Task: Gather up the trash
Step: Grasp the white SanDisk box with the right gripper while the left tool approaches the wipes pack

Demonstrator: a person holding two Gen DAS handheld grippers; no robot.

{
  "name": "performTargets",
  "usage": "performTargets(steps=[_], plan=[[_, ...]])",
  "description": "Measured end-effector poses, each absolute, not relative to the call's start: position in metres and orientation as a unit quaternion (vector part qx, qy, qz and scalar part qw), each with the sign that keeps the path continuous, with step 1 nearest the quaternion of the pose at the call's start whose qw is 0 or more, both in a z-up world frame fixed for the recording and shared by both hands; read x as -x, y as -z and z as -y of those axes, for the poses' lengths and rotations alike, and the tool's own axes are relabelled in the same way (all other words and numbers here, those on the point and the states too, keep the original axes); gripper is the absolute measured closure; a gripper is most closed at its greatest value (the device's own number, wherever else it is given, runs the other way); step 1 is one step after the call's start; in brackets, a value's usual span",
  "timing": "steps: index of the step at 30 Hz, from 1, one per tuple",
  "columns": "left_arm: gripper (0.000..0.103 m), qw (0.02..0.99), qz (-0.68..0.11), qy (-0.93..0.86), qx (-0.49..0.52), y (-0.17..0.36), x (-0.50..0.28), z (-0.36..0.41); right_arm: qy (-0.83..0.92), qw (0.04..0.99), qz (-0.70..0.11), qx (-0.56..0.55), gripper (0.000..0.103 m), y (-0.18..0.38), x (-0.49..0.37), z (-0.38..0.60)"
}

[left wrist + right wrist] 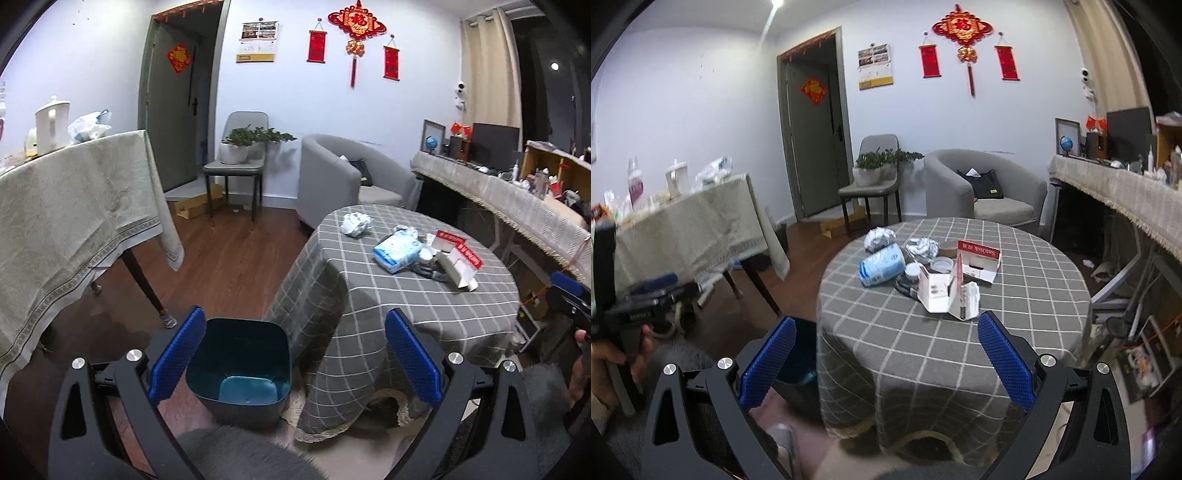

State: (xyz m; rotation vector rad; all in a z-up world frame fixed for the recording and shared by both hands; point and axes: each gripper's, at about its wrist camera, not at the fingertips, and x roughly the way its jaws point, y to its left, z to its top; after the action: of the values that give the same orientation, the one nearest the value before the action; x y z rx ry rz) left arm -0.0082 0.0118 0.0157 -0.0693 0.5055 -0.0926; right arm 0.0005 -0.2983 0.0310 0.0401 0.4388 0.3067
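1. the left gripper (pixel 295 354) is spread wide with nothing between its blue pads, hovering above the teal trash bin (pixel 238 365) on the floor.
2. the right gripper (pixel 886 358) is also wide open and empty, held near the round checked table (pixel 1015 295).
3. the bin stands just left of the table, its inside bare.
4. on the table lies the trash: a crumpled paper wad (pixel 355 223) at the far side, a blue tissue pack (pixel 397 252), and open red-and-white cartons (pixel 458 258) to the right.
5. a grey armchair (pixel 332 173) sits far behind.
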Motion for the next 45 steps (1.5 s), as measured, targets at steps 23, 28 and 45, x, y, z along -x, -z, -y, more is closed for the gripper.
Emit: performTargets(steps=[23, 28, 45], plan=[[0.044, 0.94, -0.285, 0.184, -0.025, 0.018, -0.106, 0.041, -0.078, 0.954, -0.289, 0.013, 0.031, 0.012, -0.127, 0.286], [0.046, 0.937, -0.281, 0.207, -0.028, 0.026, -0.132, 0.055, -0.056, 0.949, -0.309, 0.041, 0.035, 0.027, -0.154, 0.286], [0.032, 0.92, -0.299, 0.251, -0.022, 0.031, -0.167, 0.096, -0.069, 0.947, -0.313, -0.024, 0.022, 0.026, -0.18, 0.299]])
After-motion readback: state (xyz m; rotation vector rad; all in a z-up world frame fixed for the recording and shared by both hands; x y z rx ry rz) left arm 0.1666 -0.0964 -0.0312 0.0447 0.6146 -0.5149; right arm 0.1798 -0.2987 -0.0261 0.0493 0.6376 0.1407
